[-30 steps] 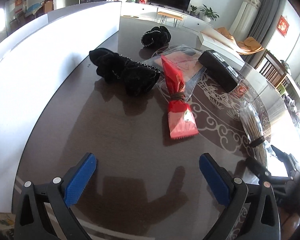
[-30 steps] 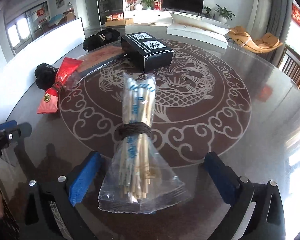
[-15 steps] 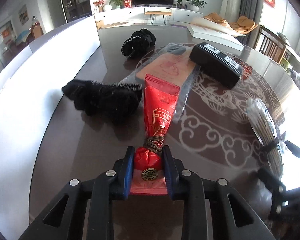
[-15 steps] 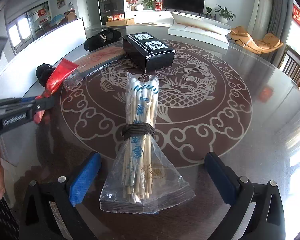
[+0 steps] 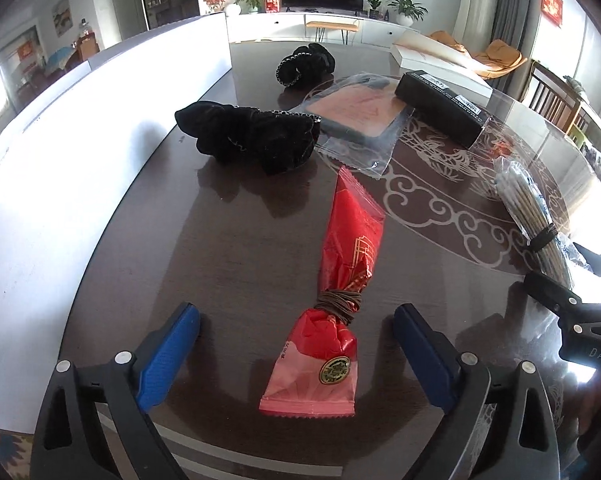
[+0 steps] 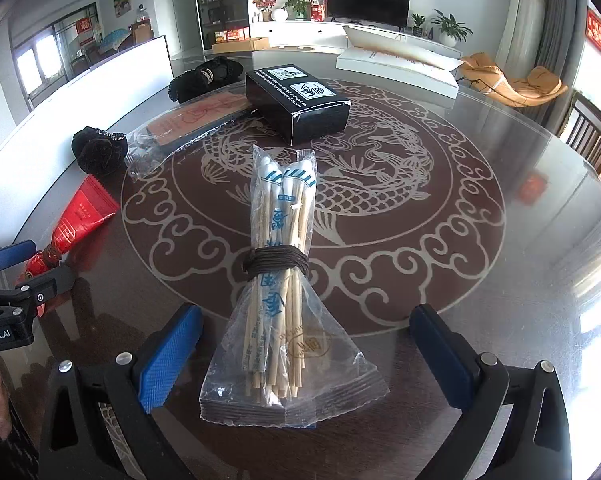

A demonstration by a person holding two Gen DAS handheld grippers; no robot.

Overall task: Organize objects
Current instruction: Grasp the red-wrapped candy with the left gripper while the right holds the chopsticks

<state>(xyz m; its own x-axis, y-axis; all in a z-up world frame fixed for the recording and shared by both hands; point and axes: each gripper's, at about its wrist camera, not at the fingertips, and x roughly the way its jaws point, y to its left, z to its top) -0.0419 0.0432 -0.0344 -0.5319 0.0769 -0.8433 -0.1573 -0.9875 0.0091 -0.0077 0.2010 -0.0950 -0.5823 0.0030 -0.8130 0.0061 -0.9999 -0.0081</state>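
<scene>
Left gripper (image 5: 296, 354): its blue fingers (image 5: 168, 356) are opening, wide apart, touching nothing; the tied lower end of a red snack packet (image 5: 342, 280) lies on the tabletop (image 5: 220, 264) between them, clear of both. Right gripper (image 6: 306, 354): fingers (image 6: 170, 354) spread wide, flanking without contact the open end of a clear bag of wooden chopsticks (image 6: 282, 264) bound with dark cord. Farther out, a black velvet scrunchie (image 5: 252, 138) lies just beyond the red packet's far tip; beside it lies a flat pink item in a clear sleeve (image 5: 358, 114), with a black box (image 6: 298, 102) against its far corner. A second black scrunchie (image 5: 306, 66) lies behind, near a white panel (image 5: 100, 140).
</scene>
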